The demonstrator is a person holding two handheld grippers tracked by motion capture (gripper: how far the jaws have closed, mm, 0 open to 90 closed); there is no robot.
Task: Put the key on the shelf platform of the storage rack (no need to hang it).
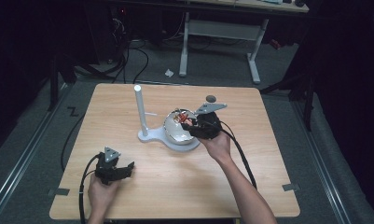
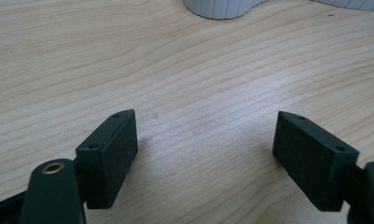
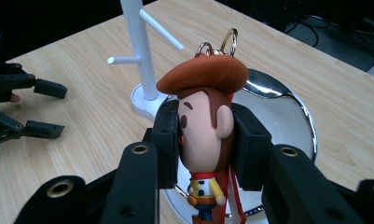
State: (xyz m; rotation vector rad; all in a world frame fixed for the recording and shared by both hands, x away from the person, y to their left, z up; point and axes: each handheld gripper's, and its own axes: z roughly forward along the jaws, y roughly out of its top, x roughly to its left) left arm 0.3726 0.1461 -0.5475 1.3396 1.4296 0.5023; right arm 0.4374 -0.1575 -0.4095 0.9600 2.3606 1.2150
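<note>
Right tongs (image 3: 205, 140) are clamping a cowboy figure keychain (image 3: 205, 130) by the head, one pad on each side, hat up and its metal key ring (image 3: 229, 39) sticking out above the hat. In the high view the right tongs (image 1: 190, 124) are holding it over the shiny bowl (image 1: 175, 133), which is sitting on the white stand base (image 1: 149, 136). The figure is off the bowl, hanging in the grip, red strap dangling below.

Left tongs (image 2: 205, 149) are open wide with nothing between the pads, sitting low over the bare tabletop (image 2: 184, 79). In the high view the left tongs (image 1: 114, 171) are parked near the front left of the tabletop (image 1: 250, 186), well apart from the stand.

Step in hand, as I'm judging it: carrying the keychain from the bowl toward the white post (image 3: 140, 51) to hang it. The post is standing just beside the bowl with short side pegs (image 3: 161, 29) sticking out.

Next move is calling for lining the ring up with a peg tip and sliding it on, then letting go. The ring is small and looks free to swing, so a slow approach is needed; the grip on the head is leaving the ring clear, which is helping. Left tongs could be steadying the base if it's shifting.
</note>
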